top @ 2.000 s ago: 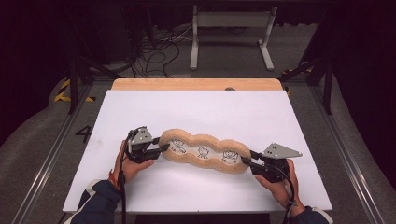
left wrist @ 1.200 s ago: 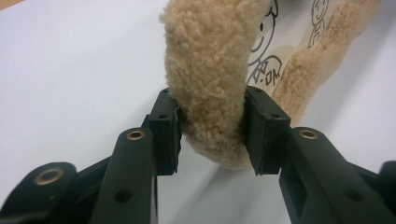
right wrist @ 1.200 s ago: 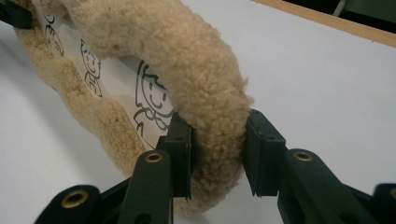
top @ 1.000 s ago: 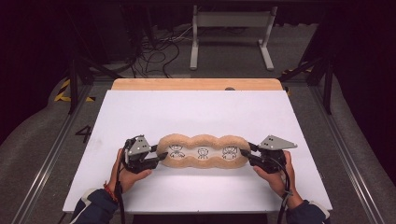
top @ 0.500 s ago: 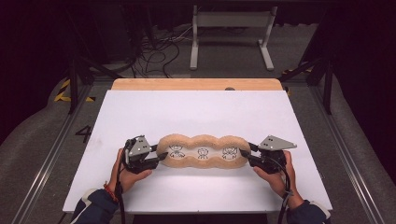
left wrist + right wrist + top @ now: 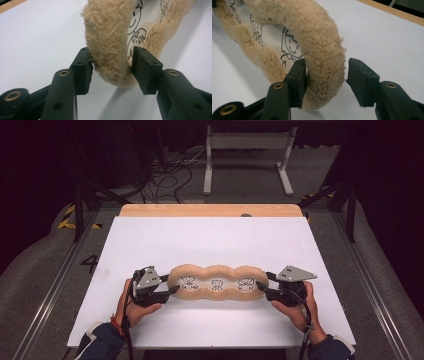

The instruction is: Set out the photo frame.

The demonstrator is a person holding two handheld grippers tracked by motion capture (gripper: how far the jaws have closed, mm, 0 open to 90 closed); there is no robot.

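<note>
1 fleece-rimmed cushion, tan, w/ 3 lobes in a row & 3 cartoon figure prints on its pale centre, 1 per lobe. It lies flat on the white table sheet, near the person's edge, long axis running left-right. Beyond the sheet's far edge, 1 strip of wooden tabletop.

Left end: left gripper, 1 grey three-cornered plate on top, held in the person's left hand. In the left gripper view its 2 black jaws straddle the cushion's fleece rim; they've just been opening. The left pad still looks to touch the fleece, the right pad sits right at the inner edge by the print, no squeeze to be seen. So spread, rim between them, not pinched.

Right end: right gripper, also 1 grey plate, in the right hand. Its 2 jaws have also just been opening. In the right gripper view one pad lies against the inner side of the fleece rim, the other stands clear w/ white sheet showing in the gap. Spread, not gripping.

2 cables, 1 per gripper, trail back along the forearms.
</note>
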